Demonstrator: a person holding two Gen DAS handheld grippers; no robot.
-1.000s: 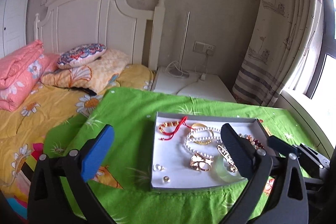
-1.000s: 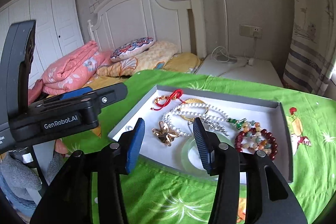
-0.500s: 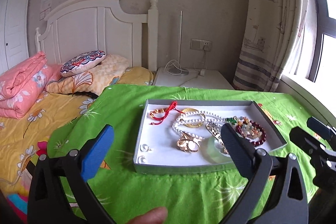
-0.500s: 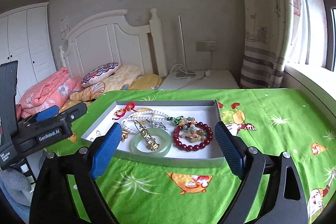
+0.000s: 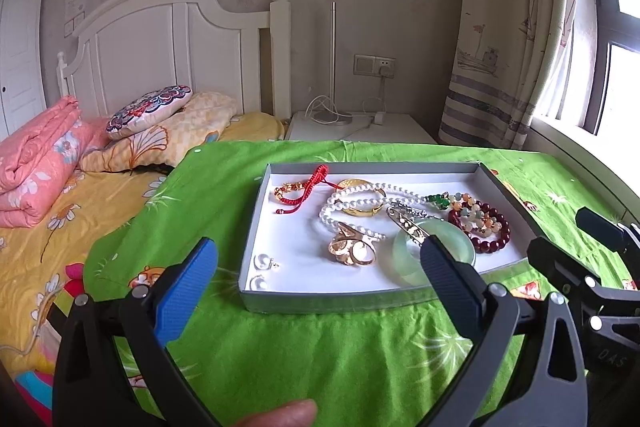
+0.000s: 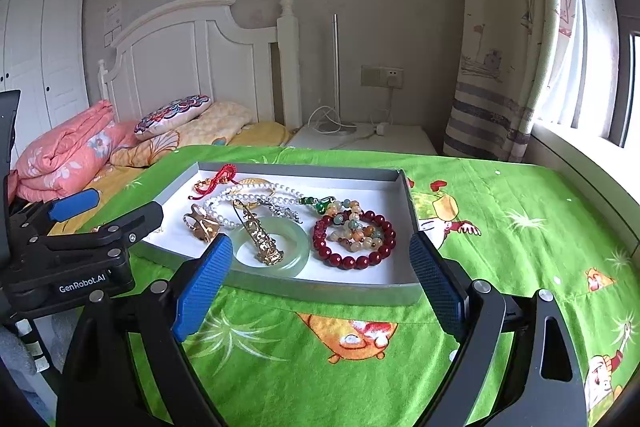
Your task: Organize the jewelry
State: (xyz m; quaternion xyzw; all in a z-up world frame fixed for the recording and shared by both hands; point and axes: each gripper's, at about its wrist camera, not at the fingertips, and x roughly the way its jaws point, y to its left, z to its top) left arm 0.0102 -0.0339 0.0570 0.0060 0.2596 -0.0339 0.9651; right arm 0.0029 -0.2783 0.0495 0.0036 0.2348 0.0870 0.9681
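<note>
A: Jewelry sits heaped in the grey tray (image 5: 312, 301) on the green cloth (image 6: 500, 195): pearl necklace (image 5: 352, 201), jade bangle (image 6: 272, 251), red bead bracelet (image 6: 354, 241), all overlapping.

B: Anything obscured?

A: The left gripper (image 5: 316, 281) finger covers part of the bangle.

B: And the grippers?

A: Both spread wide, empty, level just before the tray's near wall; right gripper (image 6: 320, 277) too.

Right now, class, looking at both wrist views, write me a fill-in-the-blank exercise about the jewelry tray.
1. The tray rests on a ____ cloth.
2. A gold pin lies across the pale green ____.
3. Both tongs, left and right, are ____.
4. The dark red bead bracelet lies at the tray's ____ end.

Missing words: green; bangle; open; right
</note>
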